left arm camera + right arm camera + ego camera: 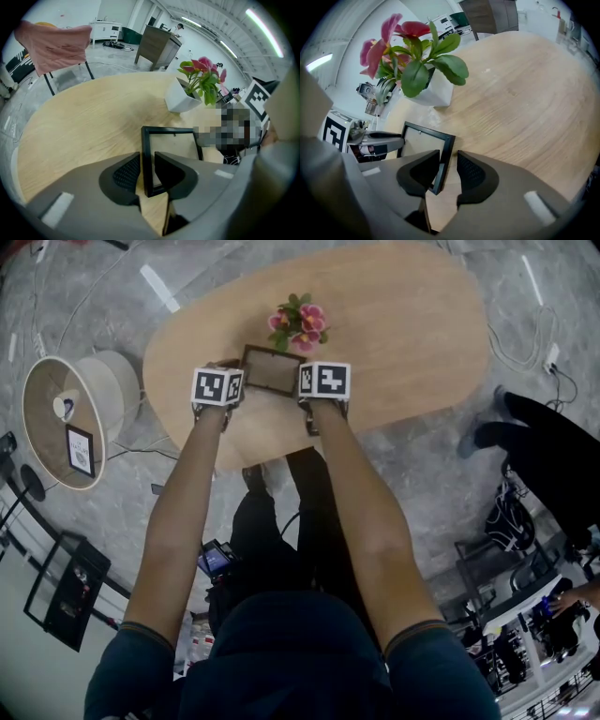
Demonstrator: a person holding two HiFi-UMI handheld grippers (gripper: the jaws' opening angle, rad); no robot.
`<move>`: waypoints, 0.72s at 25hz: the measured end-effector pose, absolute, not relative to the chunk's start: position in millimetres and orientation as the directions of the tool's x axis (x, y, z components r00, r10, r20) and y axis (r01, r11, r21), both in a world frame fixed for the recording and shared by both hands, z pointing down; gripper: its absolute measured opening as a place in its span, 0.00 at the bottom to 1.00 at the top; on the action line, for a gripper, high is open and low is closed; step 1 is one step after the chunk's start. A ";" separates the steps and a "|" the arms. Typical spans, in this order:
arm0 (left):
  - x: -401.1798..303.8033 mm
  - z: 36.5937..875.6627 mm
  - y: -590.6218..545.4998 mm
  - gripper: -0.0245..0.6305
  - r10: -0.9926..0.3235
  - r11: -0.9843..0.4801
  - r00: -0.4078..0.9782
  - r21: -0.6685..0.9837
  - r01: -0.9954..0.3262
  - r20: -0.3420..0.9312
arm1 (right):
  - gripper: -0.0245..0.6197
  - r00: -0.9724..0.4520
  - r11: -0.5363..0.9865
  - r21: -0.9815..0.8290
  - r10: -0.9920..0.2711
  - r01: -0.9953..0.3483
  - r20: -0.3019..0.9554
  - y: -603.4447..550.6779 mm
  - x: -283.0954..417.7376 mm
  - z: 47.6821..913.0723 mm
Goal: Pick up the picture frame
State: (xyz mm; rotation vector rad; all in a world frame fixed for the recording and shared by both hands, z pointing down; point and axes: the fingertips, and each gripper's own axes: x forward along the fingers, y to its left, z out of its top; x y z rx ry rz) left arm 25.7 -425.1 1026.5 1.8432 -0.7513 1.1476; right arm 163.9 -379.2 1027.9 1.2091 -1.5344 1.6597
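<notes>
Head view: both forearms reach straight forward and down over the near edge of the oval wooden table (412,324). The left gripper (231,382) and right gripper (309,382) point steeply down, marker cubes uppermost. The picture frame (272,369) stands between them, one gripper at each side bar. A potted flower (298,324) stands just behind the frame. A round lamp shade (61,423) lies on the floor well to the left, and a person in dark clothing (553,460) stands at the right.

Left gripper view: the jaws stand narrow, closed on the frame's left bar (146,159), with one pad on each face. The white pot (179,99) is near, beyond the frame's far corner. A chair draped in pink cloth (54,42) stands past the table.

Right gripper view: the jaws stand narrow, closed on the frame's right bar (444,157). The flower's leaves (417,70) overhang the frame's top edge. The left gripper shows at the frame's far side.
</notes>
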 end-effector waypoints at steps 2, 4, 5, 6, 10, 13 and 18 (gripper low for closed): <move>31.4 1025.6 -422.9 0.14 -0.059 -0.496 0.409 0.329 -0.804 0.911 | 0.18 -0.422 -0.184 -0.445 -0.152 -0.876 0.894 -378.6 163.7 1028.7; 33.3 1025.2 -422.3 0.14 -0.064 -0.503 0.399 0.316 -0.804 0.915 | 0.16 -0.416 -0.200 -0.441 -0.153 -0.875 0.896 -378.6 163.8 1029.4; 33.2 1024.4 -422.4 0.14 -0.067 -0.503 0.398 0.313 -0.806 0.915 | 0.16 -0.414 -0.209 -0.441 -0.160 -0.873 0.896 -378.9 164.5 1028.9; 33.3 1022.8 -422.3 0.14 -0.071 -0.502 0.399 0.313 -0.806 0.914 | 0.15 -0.412 -0.215 -0.441 -0.169 -0.871 0.896 -379.2 165.6 1027.6; 35.7 1007.6 -422.4 0.11 -0.097 -0.523 0.404 0.298 -0.798 0.910 | 0.15 -0.399 -0.226 -0.439 -0.203 -0.870 0.894 -378.8 170.0 1017.8; 38.9 990.0 -423.0 0.11 -0.126 -0.540 0.407 0.281 -0.793 0.905 | 0.15 -0.391 -0.234 -0.440 -0.228 -0.867 0.892 -376.7 172.2 1004.7; 45.5 952.6 -421.3 0.11 -0.169 -0.561 0.426 0.269 -0.783 0.889 | 0.15 -0.373 -0.226 -0.441 -0.287 -0.869 0.882 -373.1 178.9 967.8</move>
